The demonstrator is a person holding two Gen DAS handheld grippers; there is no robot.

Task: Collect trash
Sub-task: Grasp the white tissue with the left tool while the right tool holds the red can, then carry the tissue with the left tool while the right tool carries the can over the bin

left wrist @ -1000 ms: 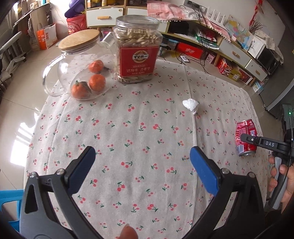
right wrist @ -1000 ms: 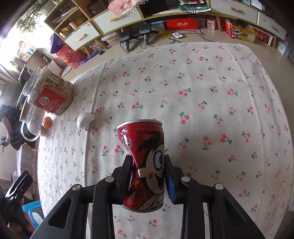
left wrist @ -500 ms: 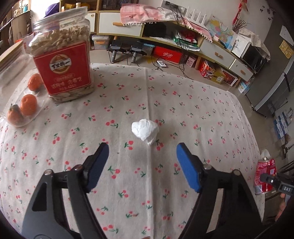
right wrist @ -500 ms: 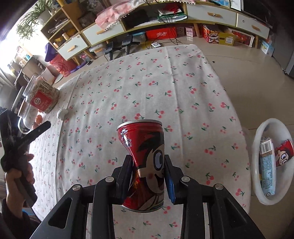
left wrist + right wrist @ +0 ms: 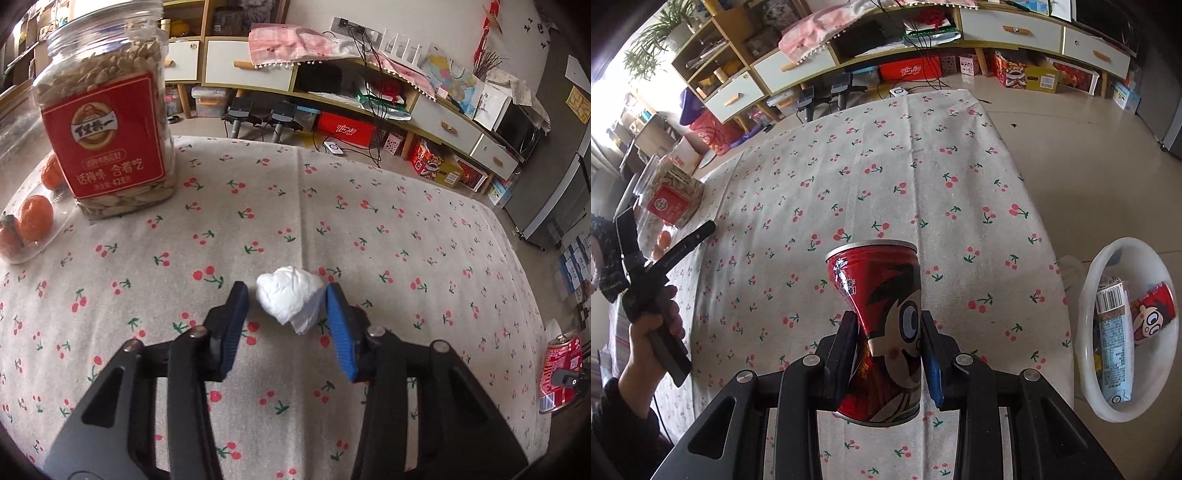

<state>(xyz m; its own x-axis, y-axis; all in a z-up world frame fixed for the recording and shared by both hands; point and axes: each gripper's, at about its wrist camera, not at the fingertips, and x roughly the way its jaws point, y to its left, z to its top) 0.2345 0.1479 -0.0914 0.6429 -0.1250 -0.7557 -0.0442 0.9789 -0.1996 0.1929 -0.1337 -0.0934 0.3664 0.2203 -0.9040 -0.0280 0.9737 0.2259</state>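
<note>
Now that my left gripper (image 5: 286, 301) has narrowed around the crumpled white paper wad (image 5: 290, 298) on the cherry-print tablecloth (image 5: 406, 229), jaws bracketing it, not visibly pinching, pickup looks imminent. My right gripper (image 5: 890, 352) stays clamped on the dented red can (image 5: 882, 332), nearer the white basin (image 5: 1086, 332).

My left gripper (image 5: 286, 321) has advanced and narrowed around the paper wad (image 5: 290, 297); my can (image 5: 881, 332) now hangs nearer the bin (image 5: 1086, 332).

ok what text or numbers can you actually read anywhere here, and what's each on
"428" on the red label of the seed jar, among Chinese characters.
Red box under the shelf: white characters, too blurred.
Carton in the white bin: barcode and print, too small.
Red can: cartoon face, lettering unreadable.
</note>
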